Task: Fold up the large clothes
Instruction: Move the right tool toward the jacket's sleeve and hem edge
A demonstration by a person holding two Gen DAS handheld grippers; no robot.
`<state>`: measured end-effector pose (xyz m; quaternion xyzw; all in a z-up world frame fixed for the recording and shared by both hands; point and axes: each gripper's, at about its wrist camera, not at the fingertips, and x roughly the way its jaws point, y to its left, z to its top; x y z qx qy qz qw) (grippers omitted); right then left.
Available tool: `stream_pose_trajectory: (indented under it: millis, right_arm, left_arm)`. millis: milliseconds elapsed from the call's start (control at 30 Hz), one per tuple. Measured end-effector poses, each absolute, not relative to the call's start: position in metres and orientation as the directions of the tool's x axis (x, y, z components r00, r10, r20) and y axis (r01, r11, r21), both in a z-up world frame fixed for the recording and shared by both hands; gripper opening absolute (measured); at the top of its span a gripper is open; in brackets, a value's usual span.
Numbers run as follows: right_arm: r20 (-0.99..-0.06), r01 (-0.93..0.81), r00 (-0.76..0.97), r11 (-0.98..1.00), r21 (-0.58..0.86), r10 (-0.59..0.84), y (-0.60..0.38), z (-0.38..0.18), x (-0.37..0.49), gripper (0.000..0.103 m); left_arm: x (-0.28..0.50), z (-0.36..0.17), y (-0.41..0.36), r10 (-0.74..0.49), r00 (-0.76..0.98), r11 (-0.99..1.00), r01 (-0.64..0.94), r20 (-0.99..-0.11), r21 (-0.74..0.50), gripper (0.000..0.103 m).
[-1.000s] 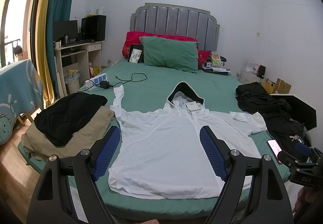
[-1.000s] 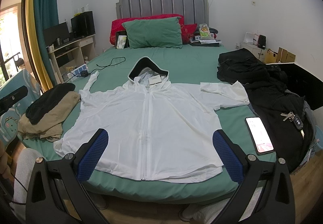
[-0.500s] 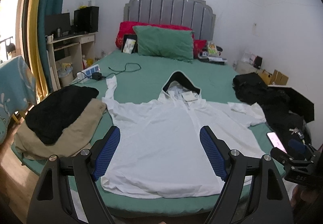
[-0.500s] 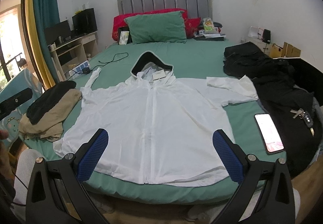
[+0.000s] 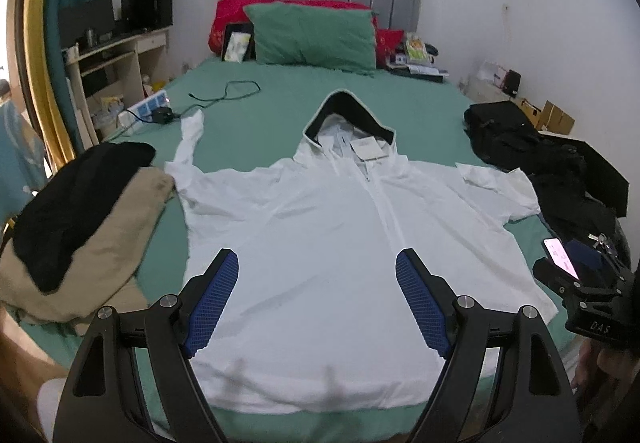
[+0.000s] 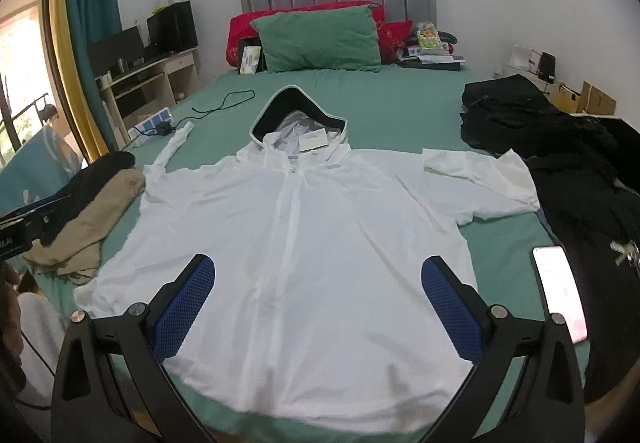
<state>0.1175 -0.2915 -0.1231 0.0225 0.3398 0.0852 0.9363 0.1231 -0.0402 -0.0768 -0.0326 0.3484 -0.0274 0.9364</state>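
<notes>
A white zip hoodie (image 5: pixel 320 227) (image 6: pixel 320 227) lies spread flat, front up, on the green bed, hood with a dark lining toward the headboard. Its left sleeve (image 5: pixel 188 143) stretches up the bed; the right sleeve (image 6: pixel 480 175) is folded short beside the black clothes. My left gripper (image 5: pixel 317 263) hovers open above the hoodie's lower half, nothing between its blue pads. My right gripper (image 6: pixel 318 271) is open too, above the lower front near the hem. Neither touches the cloth. The right gripper's body shows at the right edge of the left wrist view.
A pile of black and tan clothes (image 5: pixel 76 219) sits at the bed's left edge. Black garments (image 6: pixel 560 147) with keys and a lit phone (image 6: pixel 560 291) lie on the right. A power strip with cable (image 5: pixel 160 111) and a green pillow (image 5: pixel 312 35) lie farther up.
Both grippers have moved forward and lower toward the hoodie, which now fills more of each view. Both stay open. The hoodie has not moved.
</notes>
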Motion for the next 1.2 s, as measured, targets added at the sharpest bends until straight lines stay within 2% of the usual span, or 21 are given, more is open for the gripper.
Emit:
stream_pose_trajectory:
  millis: [467,600,767,933,1200]
  right_arm:
    - [-0.685,-0.176,0.711,0.983,0.049,0.162,-0.332,-0.146,0.201,0.102]
    - [-0.701,-0.201,0.701,0.979,-0.019,0.13,-0.338,-0.152,0.233,0.102]
    - [-0.742,-0.182,0.656,0.983,0.025,0.141,-0.345,-0.158,0.274,0.102]
    - [-0.739,-0.18,0.658,0.983,0.037,0.148,-0.342,-0.164,0.311,0.102]
    - [-0.728,-0.201,0.682,0.975,-0.095,0.07,-0.358,-0.188,0.365,0.102]
  left_arm:
    - [0.221,-0.111,-0.063,-0.09,0.708,0.996,0.045,-0.7,-0.082,0.084]
    - [0.248,-0.121,-0.065,-0.075,0.705,0.997,0.047,-0.705,-0.059,0.084]
    - [0.279,-0.13,-0.062,-0.055,0.706,0.998,0.016,-0.706,-0.062,0.084]
    - [0.306,-0.137,-0.058,-0.029,0.705,0.996,-0.043,-0.708,-0.083,0.084]
    - [0.336,-0.145,-0.049,0.01,0.707,0.991,-0.104,-0.707,-0.09,0.084]
